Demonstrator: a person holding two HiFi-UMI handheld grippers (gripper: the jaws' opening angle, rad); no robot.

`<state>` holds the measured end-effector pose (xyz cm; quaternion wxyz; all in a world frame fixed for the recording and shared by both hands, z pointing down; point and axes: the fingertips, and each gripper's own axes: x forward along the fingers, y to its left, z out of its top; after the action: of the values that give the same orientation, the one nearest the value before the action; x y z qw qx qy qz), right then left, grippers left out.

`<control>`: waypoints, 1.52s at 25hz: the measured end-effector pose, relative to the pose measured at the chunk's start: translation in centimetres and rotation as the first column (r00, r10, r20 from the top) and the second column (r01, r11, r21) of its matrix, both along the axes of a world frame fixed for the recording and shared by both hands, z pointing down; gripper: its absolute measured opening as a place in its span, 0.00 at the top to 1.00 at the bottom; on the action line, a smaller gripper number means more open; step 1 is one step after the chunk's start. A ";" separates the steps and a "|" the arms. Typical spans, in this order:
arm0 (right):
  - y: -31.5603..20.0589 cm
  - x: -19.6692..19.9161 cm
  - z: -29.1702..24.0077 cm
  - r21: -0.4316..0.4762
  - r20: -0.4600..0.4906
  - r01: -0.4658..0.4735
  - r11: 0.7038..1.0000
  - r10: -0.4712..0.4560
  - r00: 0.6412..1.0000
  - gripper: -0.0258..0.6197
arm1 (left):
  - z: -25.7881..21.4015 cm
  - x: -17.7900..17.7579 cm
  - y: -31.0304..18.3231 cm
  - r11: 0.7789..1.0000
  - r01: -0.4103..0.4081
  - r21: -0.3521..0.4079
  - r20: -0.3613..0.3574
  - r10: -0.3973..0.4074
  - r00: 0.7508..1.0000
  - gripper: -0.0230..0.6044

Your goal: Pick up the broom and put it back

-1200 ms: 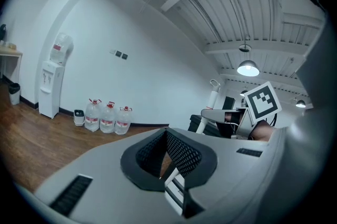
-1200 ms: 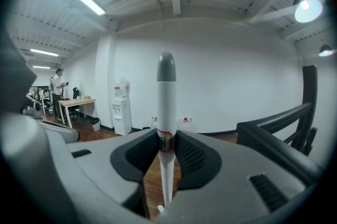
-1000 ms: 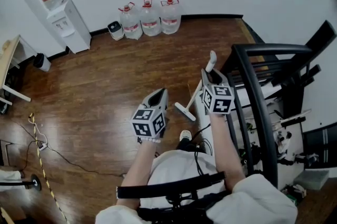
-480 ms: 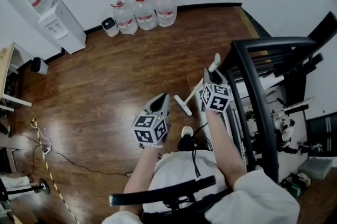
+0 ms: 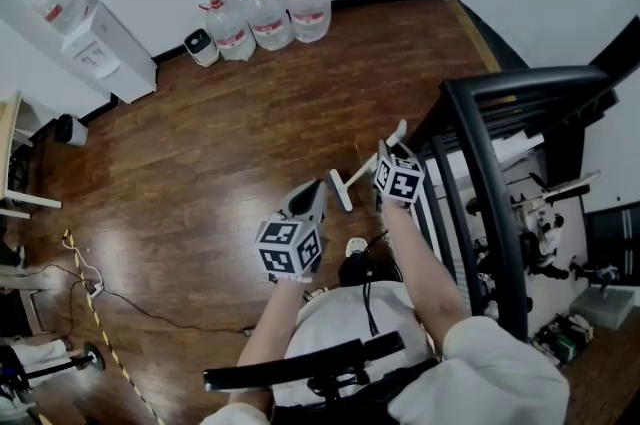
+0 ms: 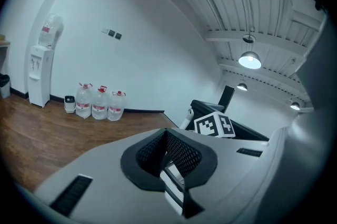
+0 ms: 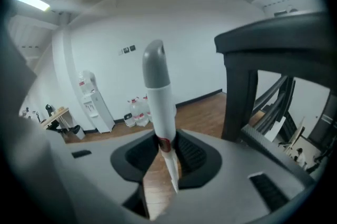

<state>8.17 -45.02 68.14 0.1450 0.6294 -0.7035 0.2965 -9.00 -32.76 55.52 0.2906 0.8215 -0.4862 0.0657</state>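
Note:
The broom is white, with a short flat head (image 5: 341,190) low over the wood floor and a handle ending in a grey cap (image 5: 400,129). My right gripper (image 5: 385,159) is shut on that handle beside the black frame. In the right gripper view the handle (image 7: 159,96) rises between the pads, clamped near a red band. My left gripper (image 5: 308,196) hangs to the left of the broom head, apart from it. In the left gripper view its jaws (image 6: 166,136) meet with nothing between them, and the right gripper's marker cube (image 6: 214,126) shows beyond.
A tall black metal frame (image 5: 482,175) with equipment behind it fills the right side. Three water bottles (image 5: 265,11), a small white appliance (image 5: 200,46) and a water dispenser (image 5: 88,33) line the far wall. A cable (image 5: 120,303) trails over the floor at left.
The right gripper has come down with the broom and rolled, and the broom head has shifted slightly left. The left gripper has dropped a little.

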 end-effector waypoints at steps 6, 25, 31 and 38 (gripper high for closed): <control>-2.8 0.5 3.7 -0.031 0.001 0.012 0.999 -0.012 1.000 0.76 | 0.6 0.4 -2.2 1.000 -0.012 -0.010 0.013 0.012 1.000 0.97; -6.7 11.5 6.4 -0.071 -0.018 -0.195 0.978 0.195 0.981 0.76 | 1.6 3.2 -5.1 0.999 -0.034 -0.041 0.009 0.034 0.999 0.97; -6.5 11.4 6.6 -0.091 0.015 -0.200 0.976 0.203 0.979 0.70 | 1.8 3.3 -4.9 0.998 -0.032 -0.049 0.004 0.033 0.999 0.97; -3.1 9.8 4.8 -0.082 -0.024 -0.124 0.989 0.122 0.992 0.66 | 0.5 3.2 -4.2 1.000 0.000 -0.030 -0.010 -0.001 1.000 0.97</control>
<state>18.01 -48.15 72.91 0.1594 0.6678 -0.6489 0.3281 -5.82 -36.96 56.01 0.3052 0.8173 -0.4839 0.0687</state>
